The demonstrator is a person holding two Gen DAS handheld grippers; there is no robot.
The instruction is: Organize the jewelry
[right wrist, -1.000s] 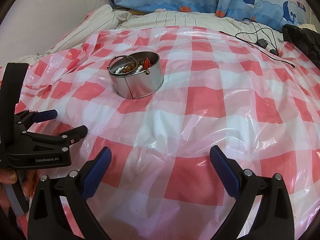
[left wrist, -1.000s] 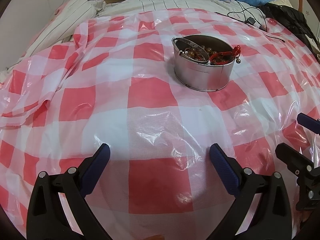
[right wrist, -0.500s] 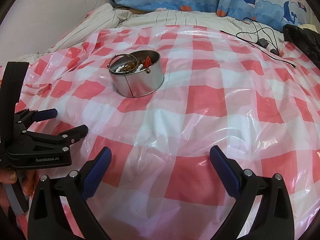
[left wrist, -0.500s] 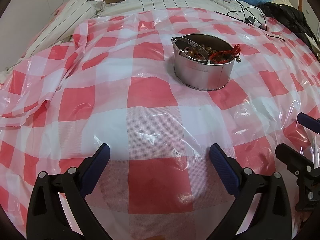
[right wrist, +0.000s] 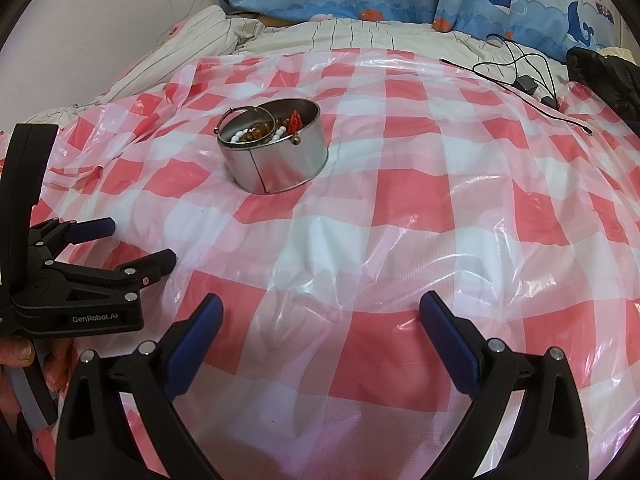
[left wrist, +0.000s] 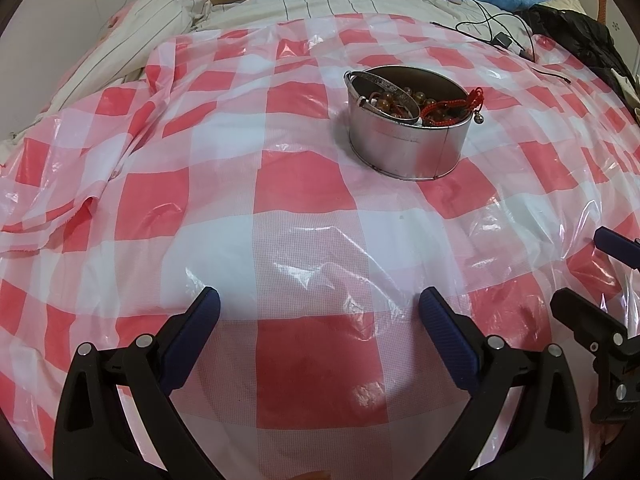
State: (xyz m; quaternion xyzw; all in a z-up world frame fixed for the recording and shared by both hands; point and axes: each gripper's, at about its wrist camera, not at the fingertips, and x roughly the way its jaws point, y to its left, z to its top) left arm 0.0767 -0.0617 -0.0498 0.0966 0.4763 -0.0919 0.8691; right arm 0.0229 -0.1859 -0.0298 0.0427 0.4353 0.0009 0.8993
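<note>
**Both grippers idle, jewelry all in the tin**

Over the last second almost nothing changed: compared with the earlier views, our two grippers held the same low pose over the bed, and the tin kept its place in both frames. We read that as a pause, not progress. With every piece we could see already gathered in the tin and none lying loose on the sheet, we judged the task either close to done or waiting for a first pick out of the tin.

The round silver metal tin (left wrist: 406, 132) sat in the upper centre-right of the left wrist view, on the red-and-white checked plastic sheet (left wrist: 304, 184) spread over the bed. In it lay a silver metal bangle (left wrist: 382, 94) propped against the rim, amber-brown glass beads (left wrist: 416, 98), and a red braided cord bracelet (left wrist: 448, 110) draped over the right edge. The right wrist view also showed a white bead string (right wrist: 244, 134) inside.

Our left gripper (left wrist: 320, 304) had its blue-padded fingers (left wrist: 198, 320) spread wide and held nothing; the tin stood well apart from them, ahead and a little right. Our right gripper (right wrist: 320, 308) was likewise wide open and empty, with the tin well apart in the upper left of its frame.

A black cable (right wrist: 516, 68) lay at the upper right, beyond the sheet.
</note>
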